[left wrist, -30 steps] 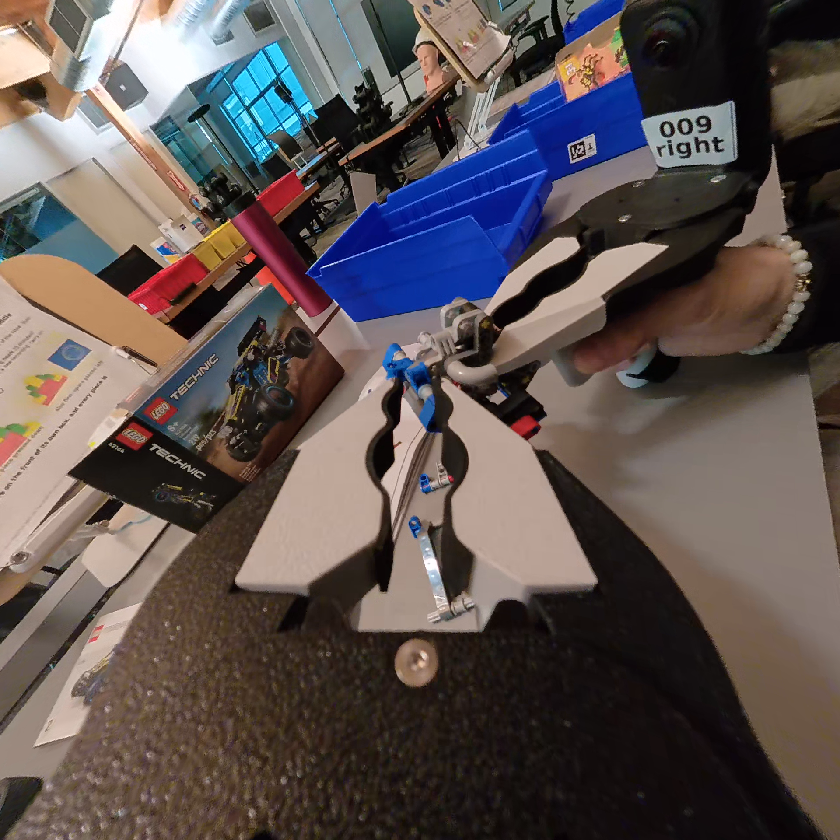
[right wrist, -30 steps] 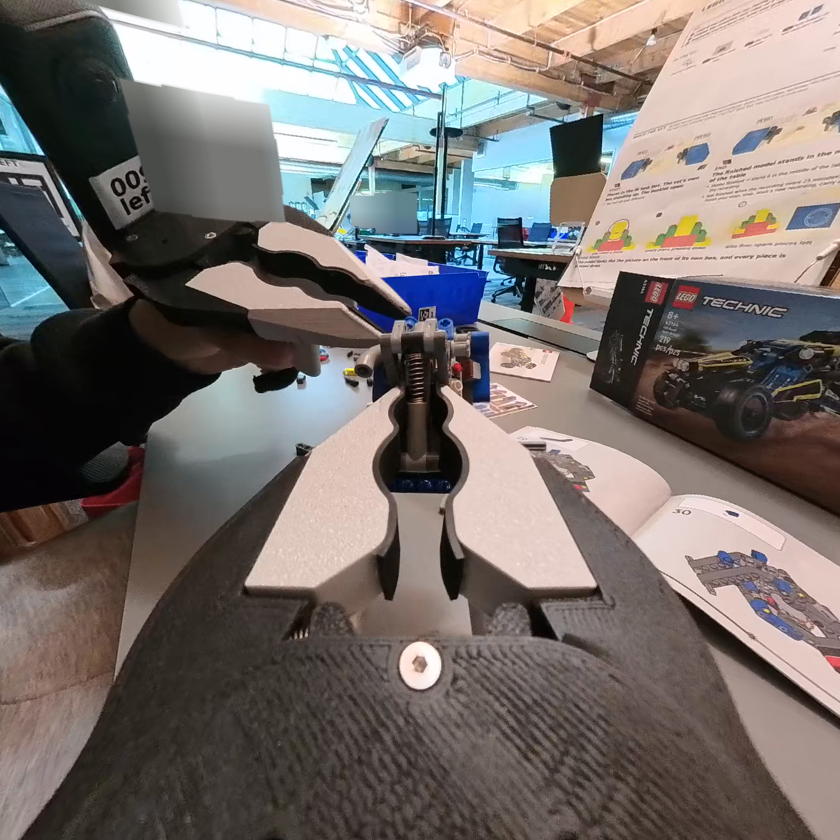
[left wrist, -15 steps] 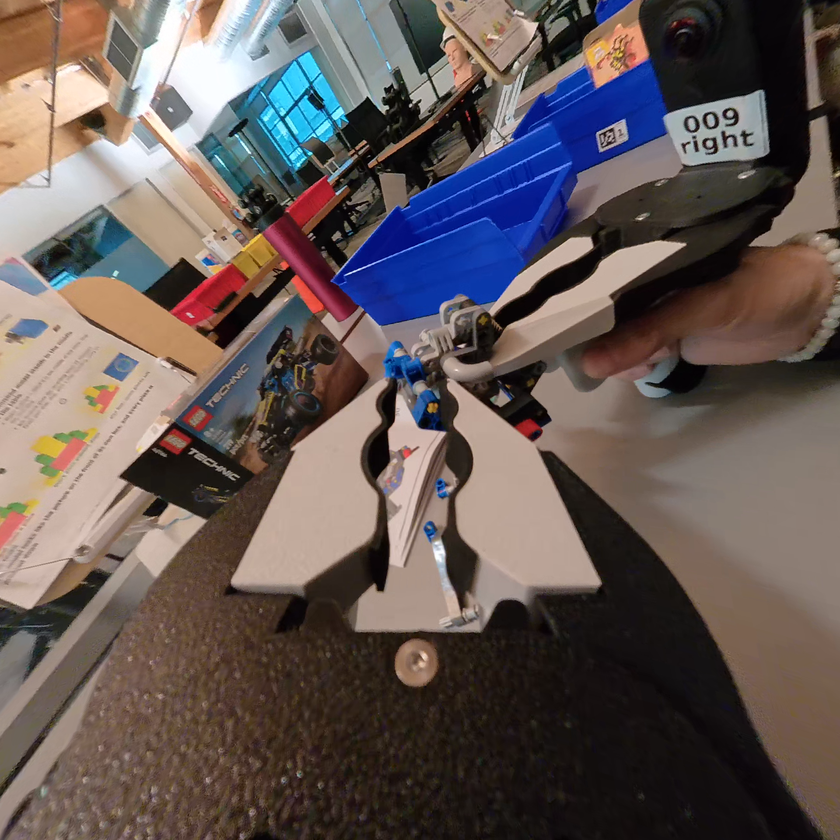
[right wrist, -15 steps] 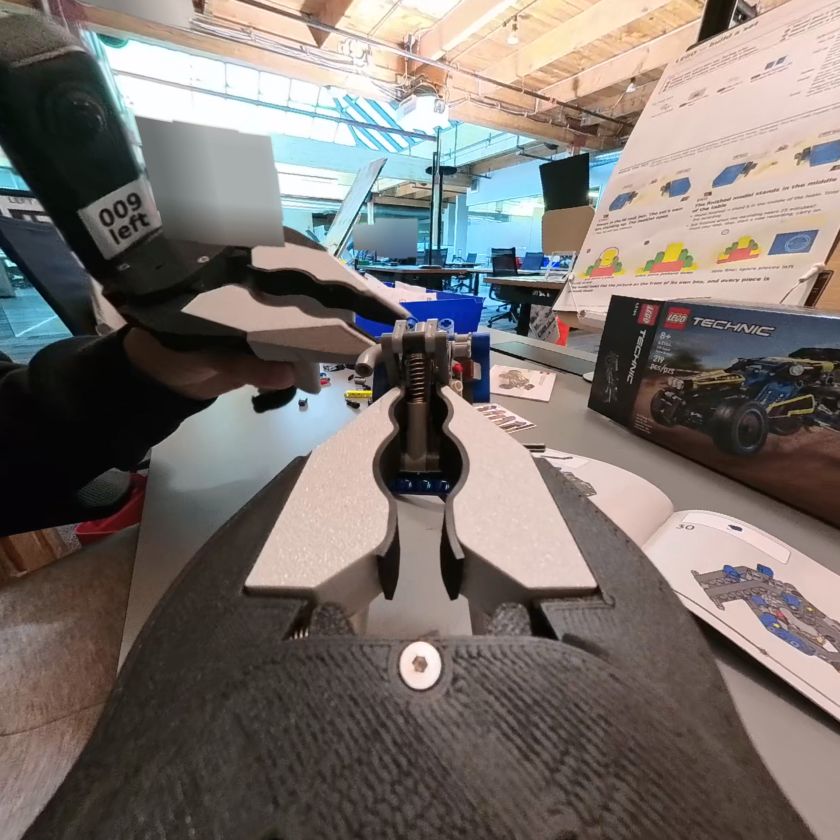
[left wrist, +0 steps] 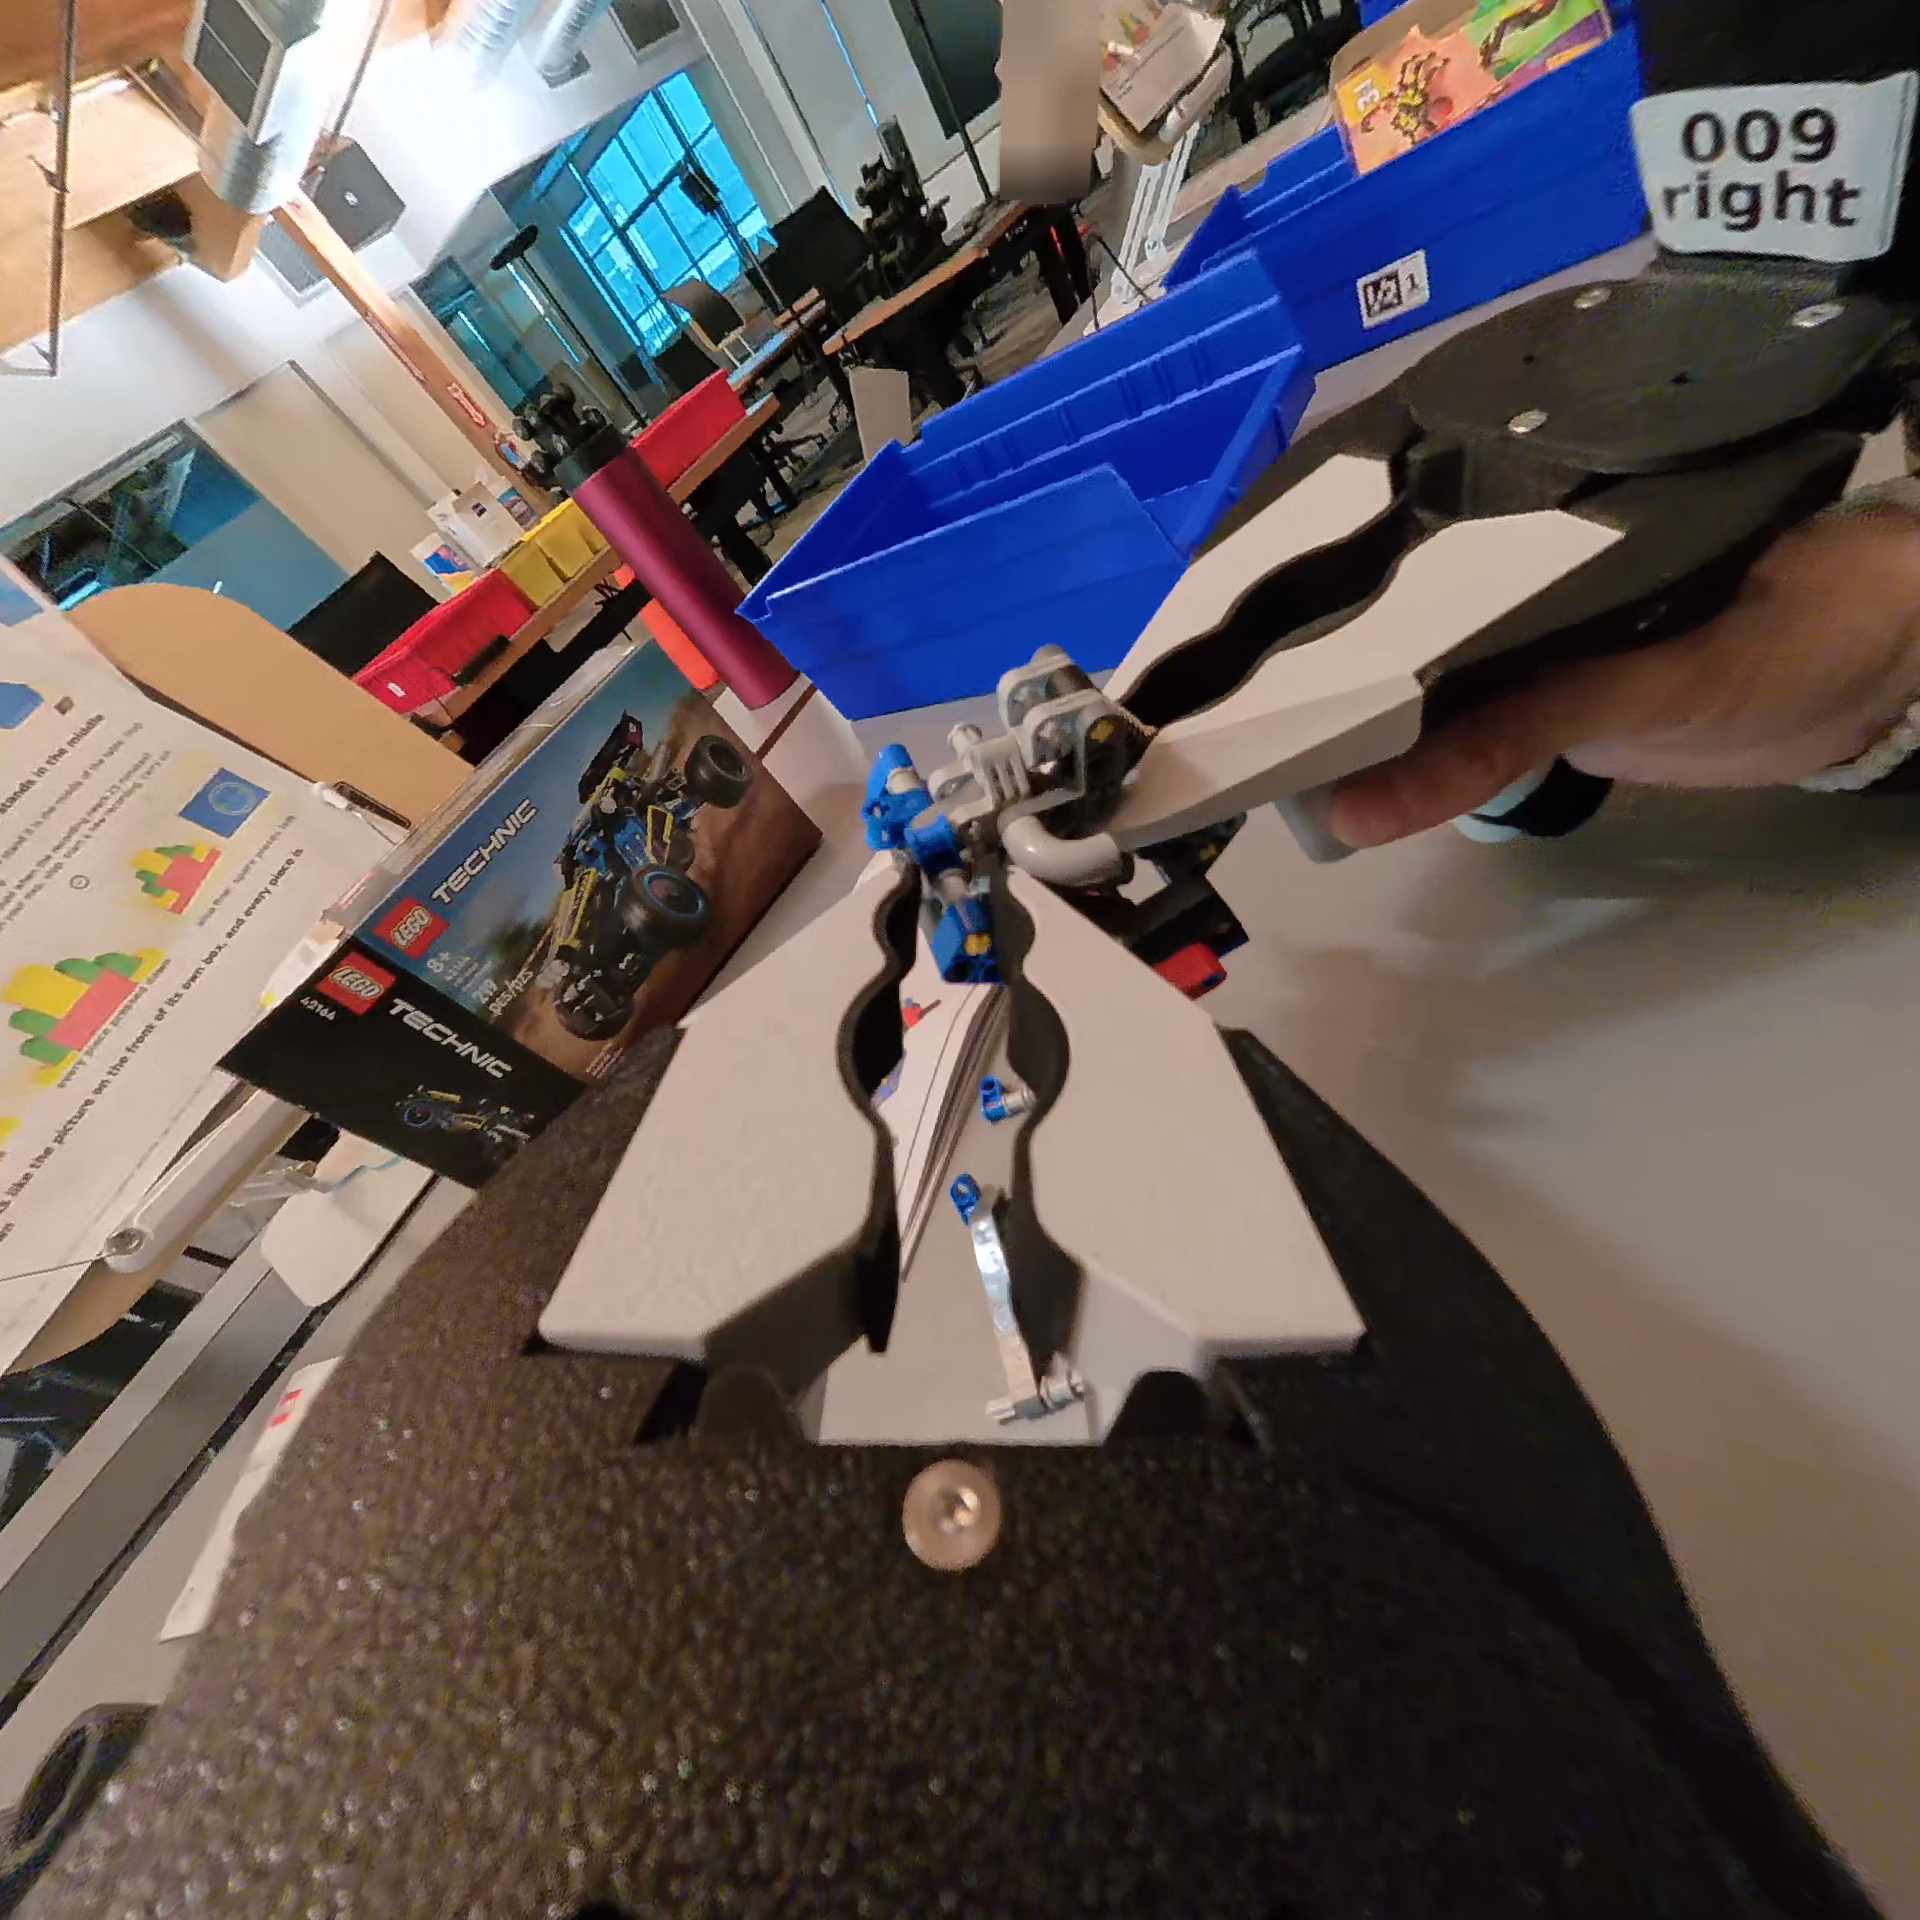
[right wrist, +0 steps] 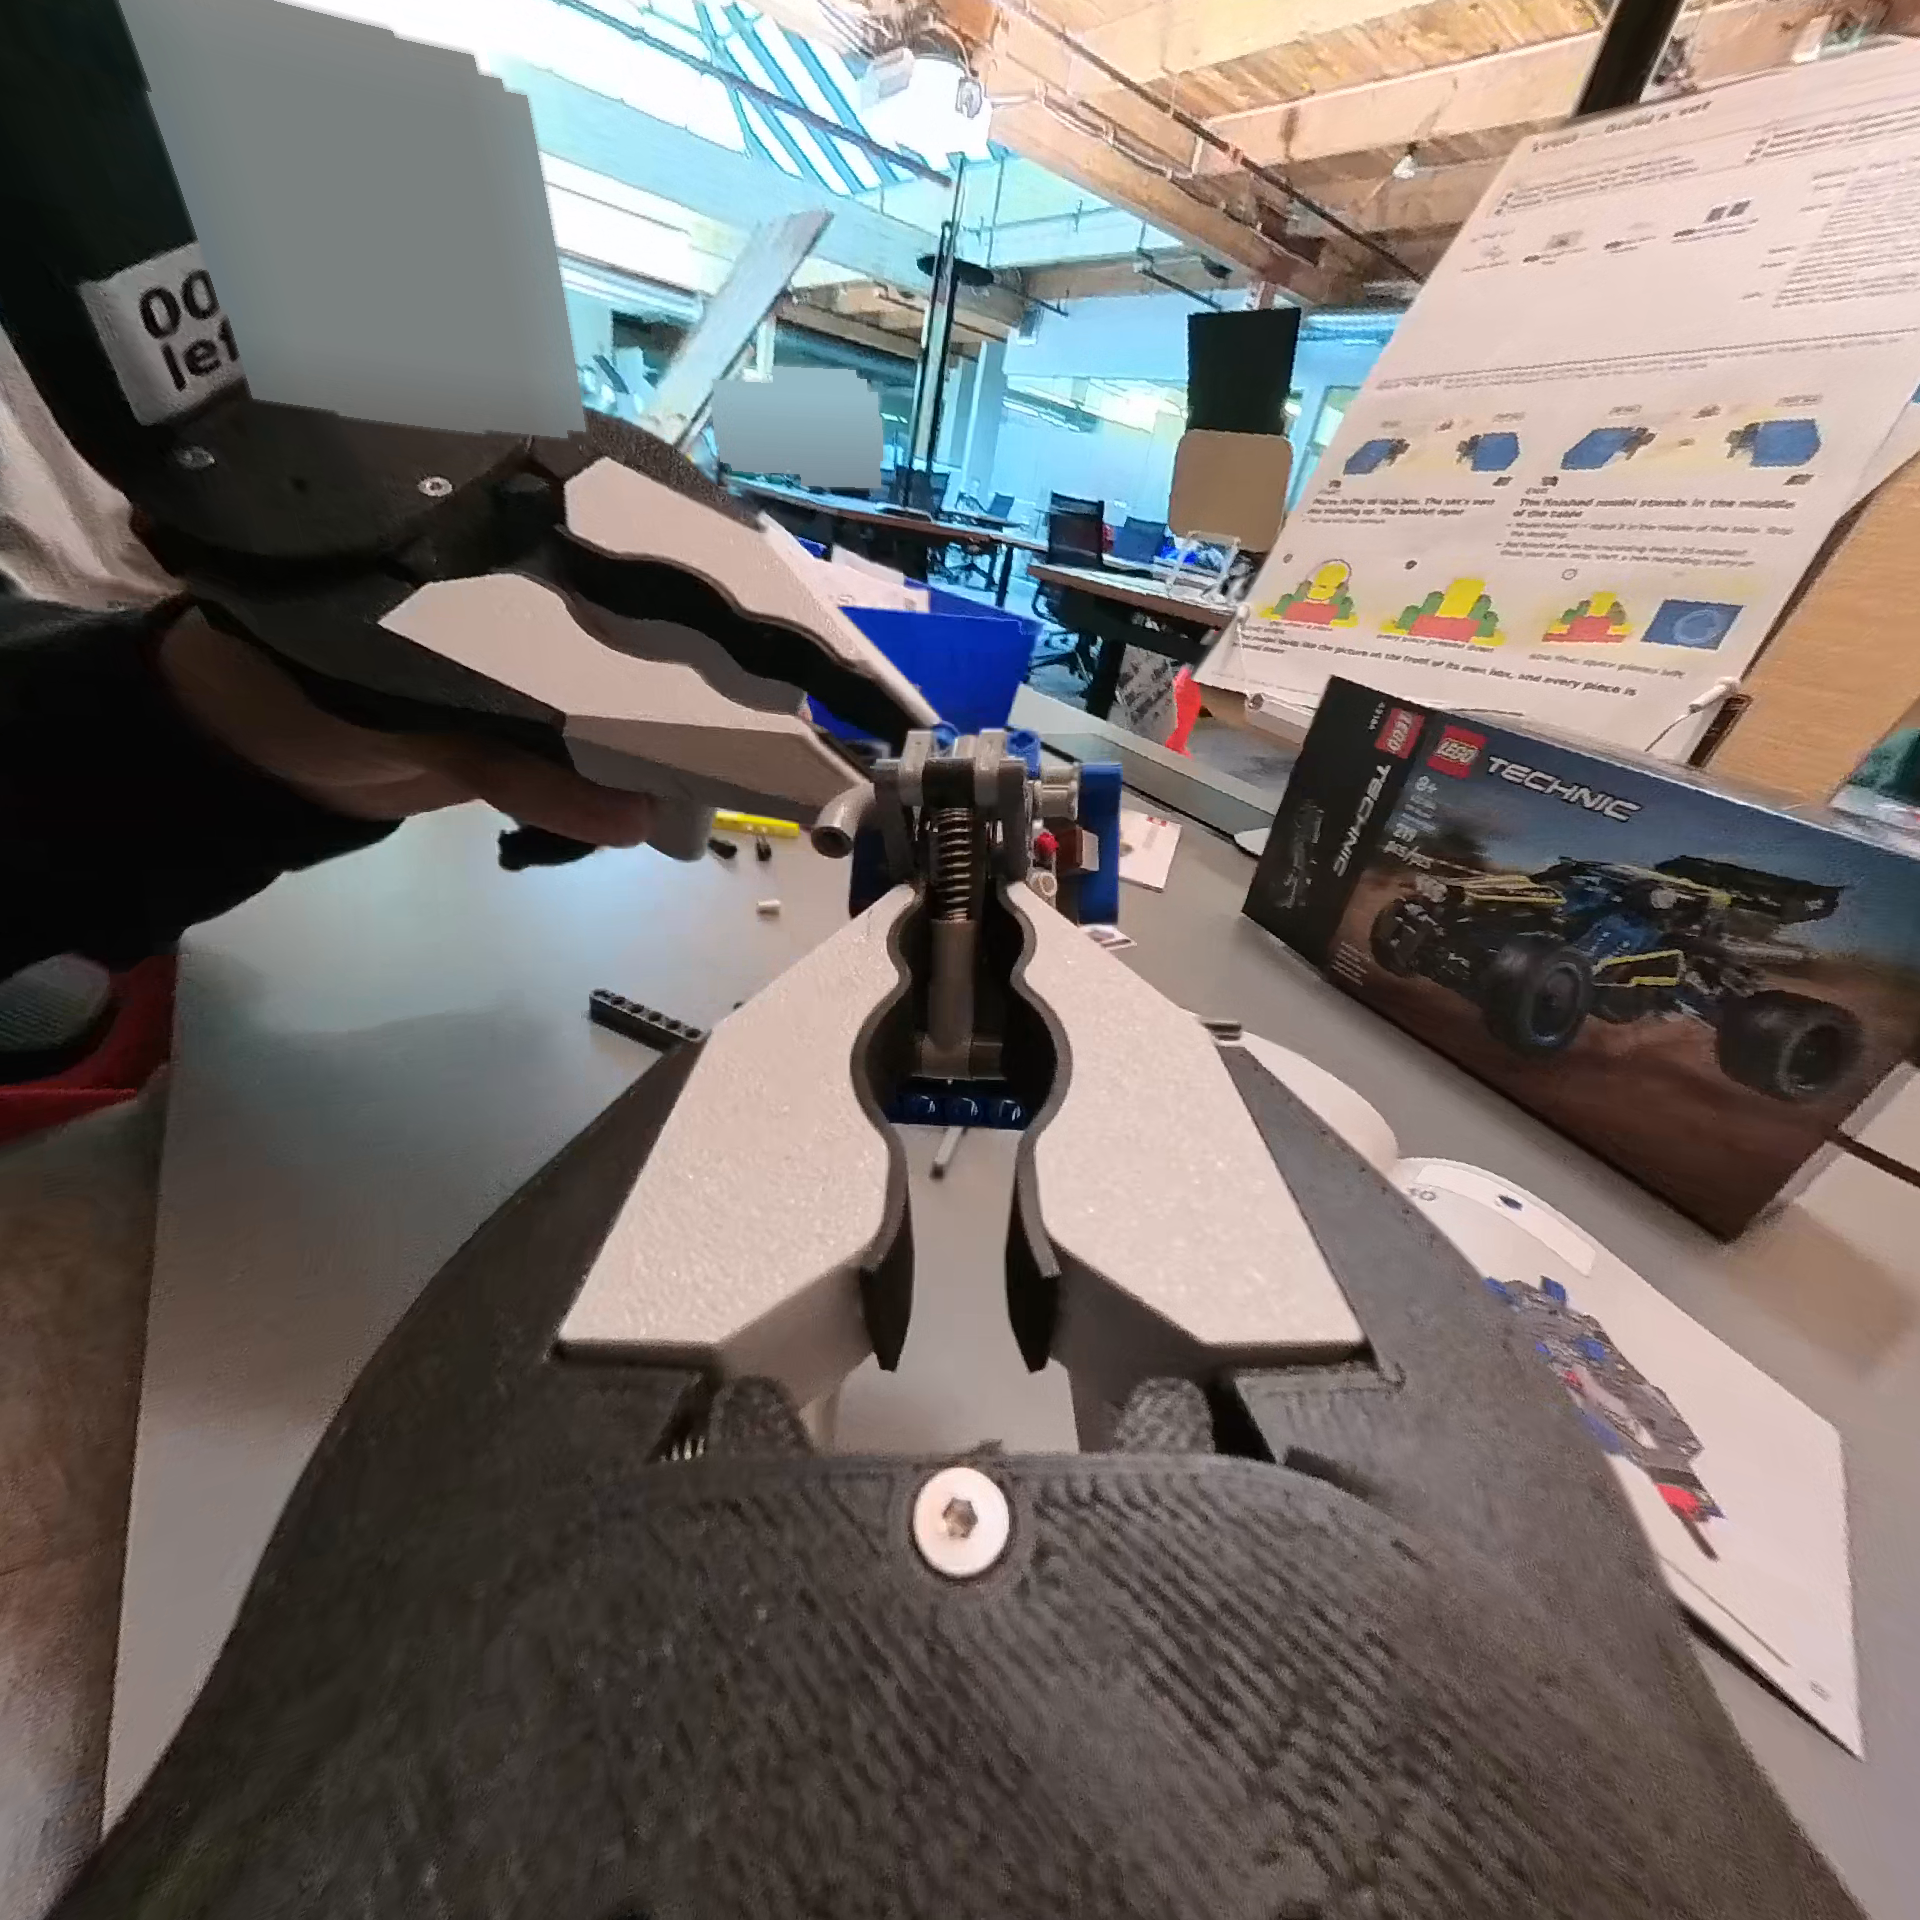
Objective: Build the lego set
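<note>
Lego assembly [right wrist: 961,883] held above table, left of set box [right wrist: 1579,935] | right gripper [right wrist: 961,914] clamped on its spring strut | left gripper [left wrist: 951,894] clamped on blue end | advice: press straight, without twisting.

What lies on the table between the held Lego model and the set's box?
In the right wrist view, a small printed leaflet lies flat between the Lego model and the box; otherwise bare table.
</note>
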Tool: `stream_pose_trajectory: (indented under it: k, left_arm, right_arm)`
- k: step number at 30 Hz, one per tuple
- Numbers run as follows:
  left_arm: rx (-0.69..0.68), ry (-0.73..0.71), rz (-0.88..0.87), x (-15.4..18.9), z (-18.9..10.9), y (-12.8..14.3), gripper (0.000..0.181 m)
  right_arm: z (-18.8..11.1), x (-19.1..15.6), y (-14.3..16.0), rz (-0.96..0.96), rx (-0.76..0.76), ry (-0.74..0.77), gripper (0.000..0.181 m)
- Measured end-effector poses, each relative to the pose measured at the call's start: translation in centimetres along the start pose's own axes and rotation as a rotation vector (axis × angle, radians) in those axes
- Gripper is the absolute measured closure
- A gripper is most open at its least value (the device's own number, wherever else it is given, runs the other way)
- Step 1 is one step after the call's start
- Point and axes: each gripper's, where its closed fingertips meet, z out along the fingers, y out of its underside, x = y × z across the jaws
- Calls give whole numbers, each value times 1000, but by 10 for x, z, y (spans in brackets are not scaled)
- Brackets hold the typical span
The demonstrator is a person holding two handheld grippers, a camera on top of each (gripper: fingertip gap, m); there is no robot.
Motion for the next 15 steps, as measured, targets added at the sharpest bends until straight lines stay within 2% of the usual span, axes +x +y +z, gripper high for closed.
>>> stream_pose_trajectory:
  k: [7,11,15]
  left_arm:
    - [63,22,-86,-4,-2,-3,173]
    - [32,10,-52,-5,-2,-1,173]
    - [8,21,-124,-5,-2,3,172]
  right_arm:
    - [2,-1,-3,88,-38,23,173]
    - [3,-2,-4,156,-42,7,173]
    - [5,-3,2,217,-70,11,173]
